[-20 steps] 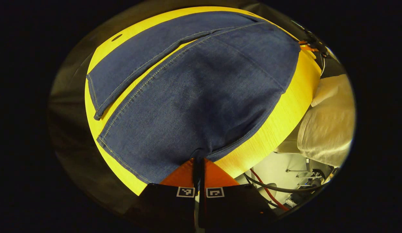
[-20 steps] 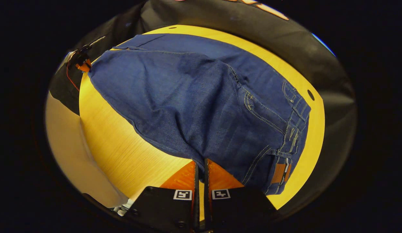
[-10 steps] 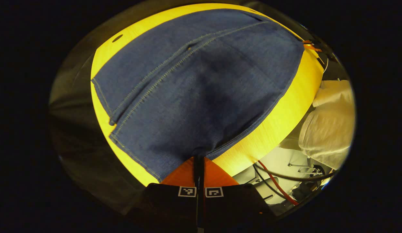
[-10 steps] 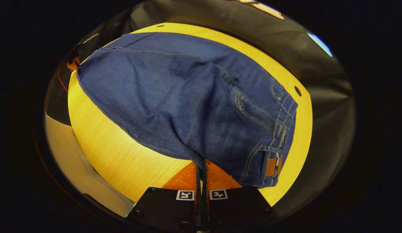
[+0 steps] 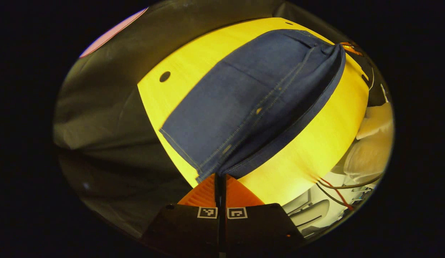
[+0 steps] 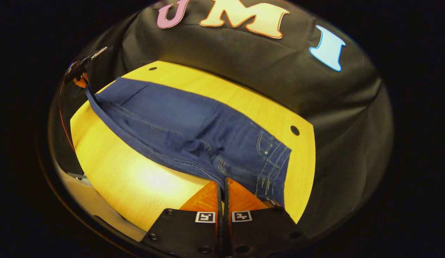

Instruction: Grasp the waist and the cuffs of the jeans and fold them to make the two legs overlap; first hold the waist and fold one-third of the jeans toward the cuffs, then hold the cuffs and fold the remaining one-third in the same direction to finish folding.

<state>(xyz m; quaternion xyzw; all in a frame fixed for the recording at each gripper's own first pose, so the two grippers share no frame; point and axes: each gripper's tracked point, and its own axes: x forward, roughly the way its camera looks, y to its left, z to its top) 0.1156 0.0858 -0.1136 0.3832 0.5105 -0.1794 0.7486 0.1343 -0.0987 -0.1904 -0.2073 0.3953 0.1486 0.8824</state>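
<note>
Both claws clamped on jeans (image 5: 251,104) edge, bare table (image 6: 136,179) alongside.

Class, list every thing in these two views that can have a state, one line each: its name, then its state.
jeans: on the table, near long edge lifted, folding lengthwise.
left gripper: shut on the jeans at the cuff end.
right gripper: shut on the jeans near the waist.
table: bearing the jeans, near side bare.
</note>
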